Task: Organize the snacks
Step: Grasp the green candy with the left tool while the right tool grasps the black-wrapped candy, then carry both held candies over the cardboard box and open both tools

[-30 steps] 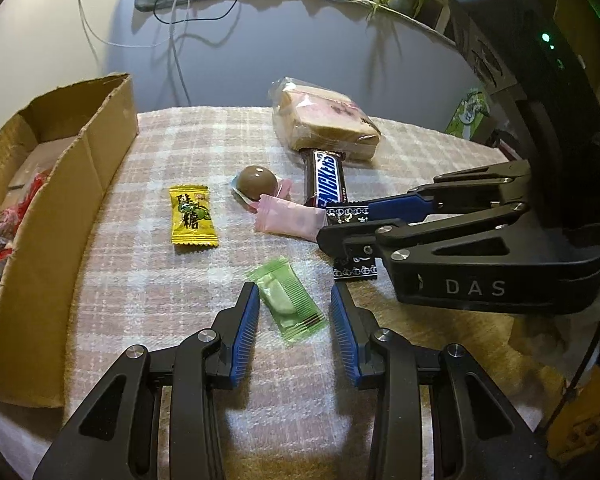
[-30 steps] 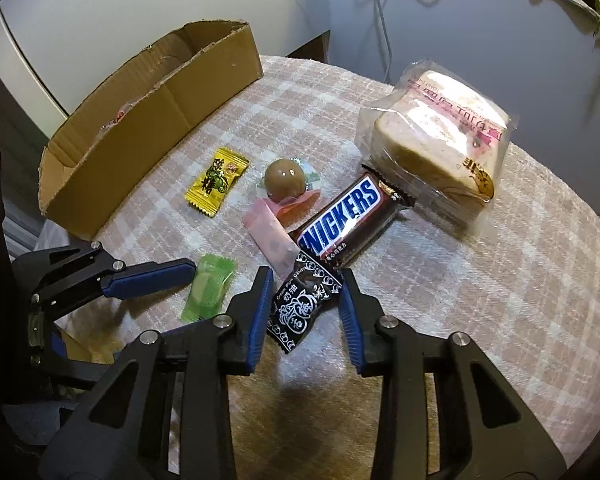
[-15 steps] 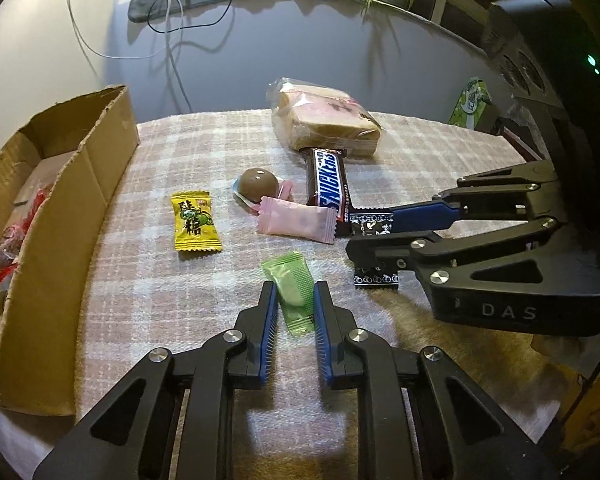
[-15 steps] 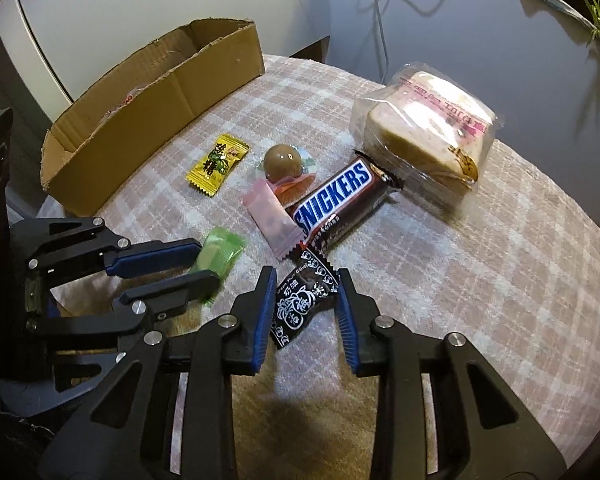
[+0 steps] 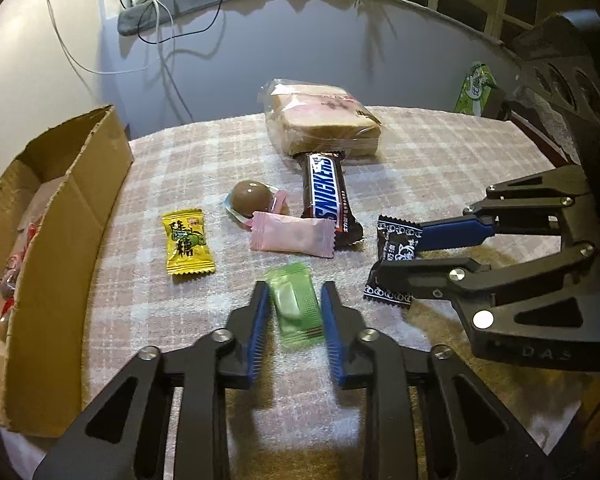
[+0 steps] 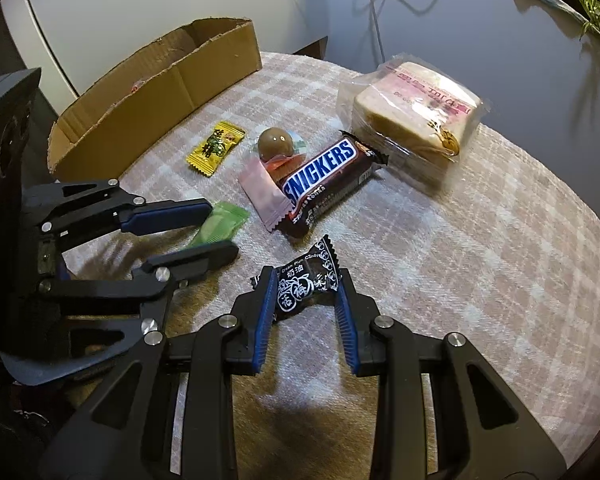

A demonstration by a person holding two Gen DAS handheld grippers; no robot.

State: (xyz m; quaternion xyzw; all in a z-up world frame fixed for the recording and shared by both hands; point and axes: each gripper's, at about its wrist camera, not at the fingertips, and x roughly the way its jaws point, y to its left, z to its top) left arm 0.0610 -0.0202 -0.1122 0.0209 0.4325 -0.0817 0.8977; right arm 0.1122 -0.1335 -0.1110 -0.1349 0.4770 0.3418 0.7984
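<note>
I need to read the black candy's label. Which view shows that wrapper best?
The right wrist view: the black candy sits close and face-up between the right gripper's jaws, print legible. In the left wrist view it is smaller, partly hidden by those jaws.

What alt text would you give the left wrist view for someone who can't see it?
The left gripper, jaws just closing, pinches a green candy on a checked tablecloth; beside it the right gripper, also just closing, pinches a black candy. Behind lie a yellow candy, pink candy, Snickers bar and bagged bread, with a cardboard box at left.
</note>
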